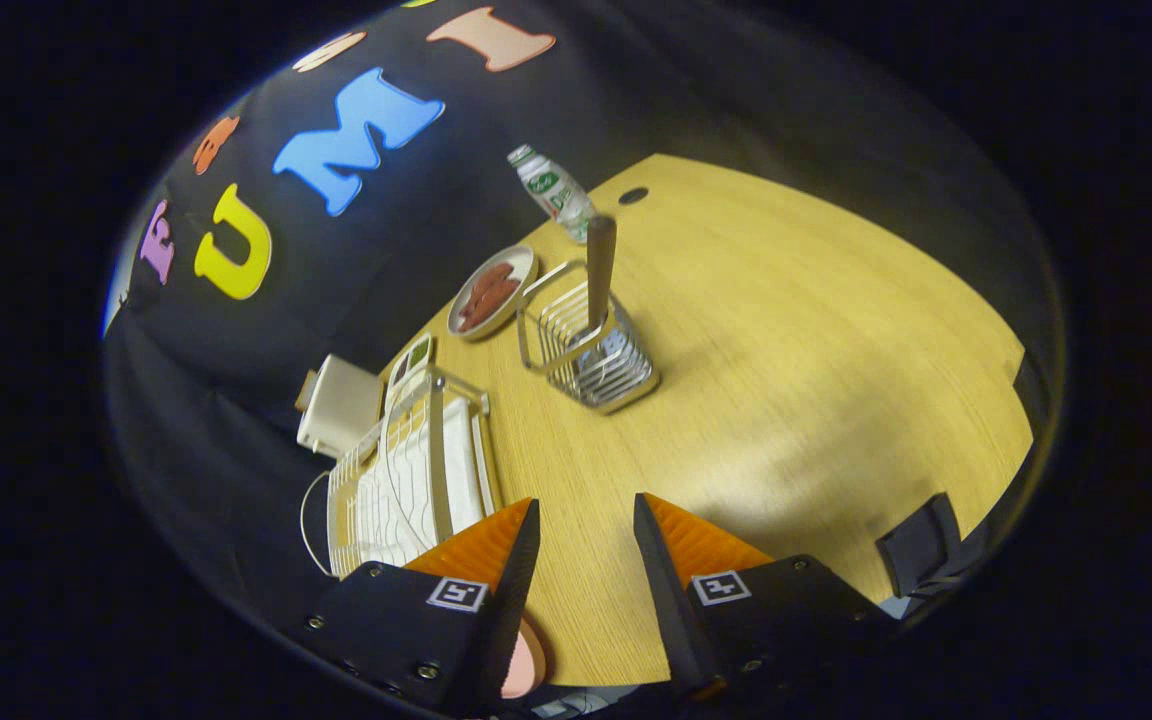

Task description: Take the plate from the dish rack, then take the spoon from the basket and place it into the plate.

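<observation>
My gripper (586,502) is open above the wooden table (786,380), with nothing between its orange fingers. A small part of a pink plate (528,662) lies on the table, tucked low beside the left finger; the finger hides most of it. The white wire dish rack (406,480) stands just left of the left finger. Beyond the fingers is a wire basket (591,350), and a spoon with a brown handle (600,262) stands upright in it.
A dish with red food (491,292) sits behind the basket, and a small bottle (551,190) stands farther back. There is a white box (336,405) past the rack at the table's edge. A black clamp-like part (921,545) is at the near right edge.
</observation>
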